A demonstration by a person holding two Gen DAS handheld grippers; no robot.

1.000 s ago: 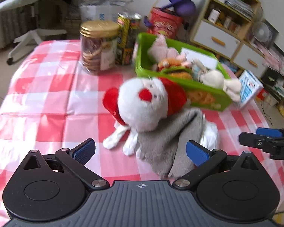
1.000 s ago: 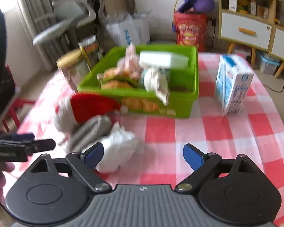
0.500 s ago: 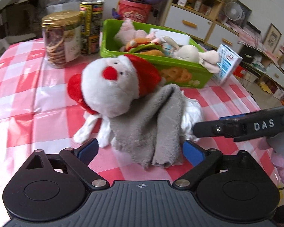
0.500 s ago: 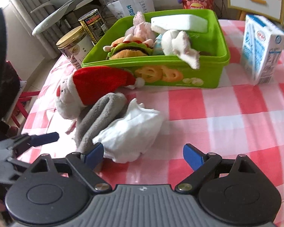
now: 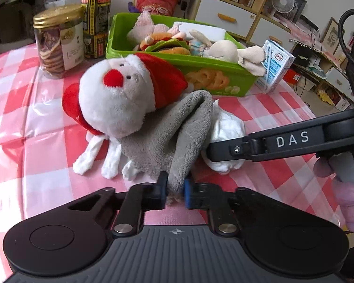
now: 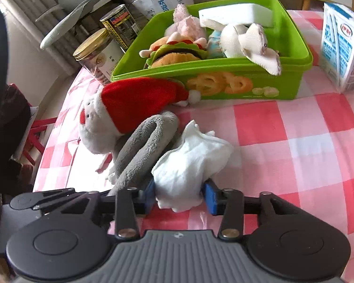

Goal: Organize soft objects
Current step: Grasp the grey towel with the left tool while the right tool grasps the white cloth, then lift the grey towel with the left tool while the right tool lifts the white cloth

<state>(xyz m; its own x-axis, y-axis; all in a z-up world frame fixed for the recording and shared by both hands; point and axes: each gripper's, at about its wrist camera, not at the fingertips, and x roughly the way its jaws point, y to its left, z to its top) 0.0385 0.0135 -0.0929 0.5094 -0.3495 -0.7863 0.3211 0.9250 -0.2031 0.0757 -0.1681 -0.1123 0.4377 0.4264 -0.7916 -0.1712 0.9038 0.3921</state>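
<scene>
A grey fleece cloth [image 5: 177, 132] lies on the checked tablecloth, leaning on a white plush with a red hat [image 5: 120, 94]. My left gripper [image 5: 174, 191] is shut on the cloth's near edge. A crumpled white cloth [image 6: 191, 160] lies to the right of the grey cloth [image 6: 141, 151]. My right gripper [image 6: 179, 195] is shut on the white cloth's near end; it also shows in the left wrist view [image 5: 210, 151]. A green bin [image 6: 247, 87] behind them holds several plush toys and a white sponge.
A cookie jar [image 5: 59, 42] and a tin can [image 5: 95, 21] stand left of the bin [image 5: 224, 80]. A milk carton [image 6: 342, 47] stands right of it. The table edge falls off to the left, with a chair and shelves beyond.
Both grippers were open and short of the cloths. Now the left has closed on the grey cloth and the right has closed on the white cloth.
</scene>
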